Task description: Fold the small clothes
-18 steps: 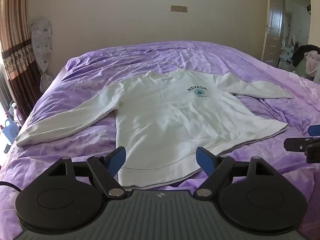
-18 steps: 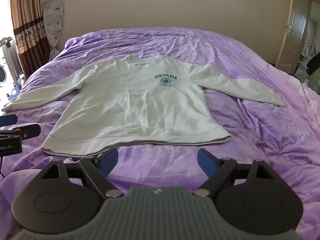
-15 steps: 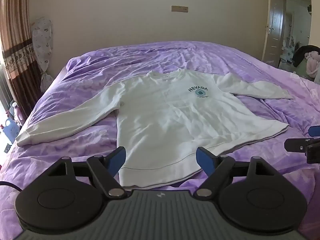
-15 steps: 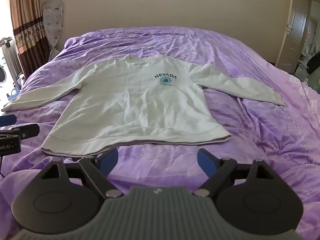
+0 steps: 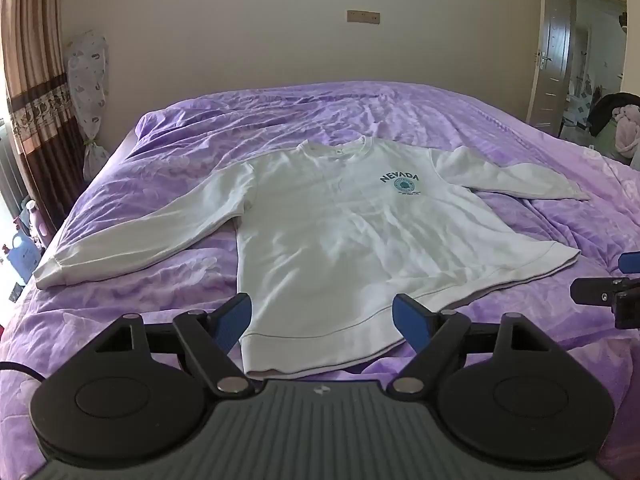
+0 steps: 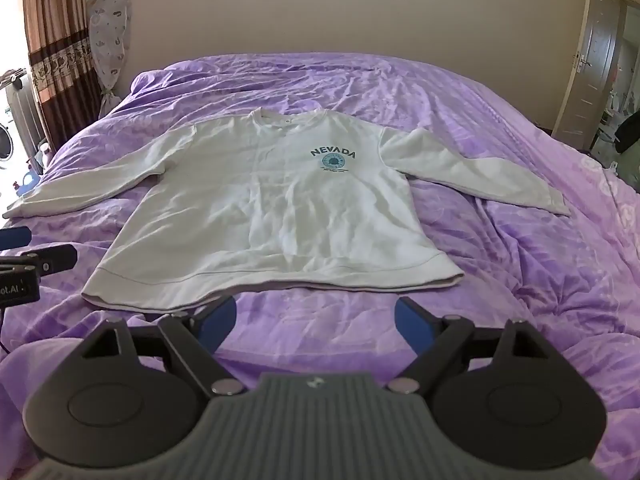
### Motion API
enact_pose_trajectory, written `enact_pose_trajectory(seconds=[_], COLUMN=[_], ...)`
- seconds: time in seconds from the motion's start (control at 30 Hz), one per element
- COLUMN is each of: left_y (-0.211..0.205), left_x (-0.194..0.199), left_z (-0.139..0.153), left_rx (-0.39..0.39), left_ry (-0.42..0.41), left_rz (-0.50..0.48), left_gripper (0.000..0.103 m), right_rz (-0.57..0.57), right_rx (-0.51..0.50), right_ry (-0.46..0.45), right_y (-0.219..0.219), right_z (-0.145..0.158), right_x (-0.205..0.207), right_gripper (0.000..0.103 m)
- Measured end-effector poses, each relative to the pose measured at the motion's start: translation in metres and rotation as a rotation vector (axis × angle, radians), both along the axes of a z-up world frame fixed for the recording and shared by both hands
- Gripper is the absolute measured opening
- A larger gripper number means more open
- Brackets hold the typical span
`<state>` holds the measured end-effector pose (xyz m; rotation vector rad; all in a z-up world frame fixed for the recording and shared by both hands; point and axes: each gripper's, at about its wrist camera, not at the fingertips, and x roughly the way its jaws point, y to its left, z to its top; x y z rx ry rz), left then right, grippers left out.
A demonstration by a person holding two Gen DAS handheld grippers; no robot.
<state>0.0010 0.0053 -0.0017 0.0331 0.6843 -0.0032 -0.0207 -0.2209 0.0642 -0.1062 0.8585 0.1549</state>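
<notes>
Sweatshirt [image 5: 352,236] lies flat on the bed [image 5: 280,120], collar far, hem near, sleeves spread left and right; your left gripper [image 5: 322,316] hangs over the hem's near-left corner, nearer than your right gripper [image 6: 316,318], both jaws wide open and empty.

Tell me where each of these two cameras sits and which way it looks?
Left wrist view: on the left hand-held gripper, looking along its open fingers over the sweatshirt; the right hand-held gripper pokes in at the right edge.
Right wrist view: on the right hand-held gripper, fingers open, aimed down at the bed just short of the hem; the left one shows at the left edge.
Shared: sweatshirt, bed, curtain, door.
</notes>
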Motion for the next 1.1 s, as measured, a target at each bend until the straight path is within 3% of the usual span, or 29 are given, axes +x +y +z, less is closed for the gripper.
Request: enact_pose_trajectory(seconds=[1.1], left_y=[0.0096], left_x=[-0.0036], left_z=[-0.0009], left_rx=[0.000], left_ry=[0.013], left_rz=[0.016], left_gripper=[0.094], right_rz=[0.015], right_rx=[-0.019], right_ry=[0.015], right_y=[0.0024], right_z=[-0.0066], right_x=[0.0033], right_gripper=[0.083])
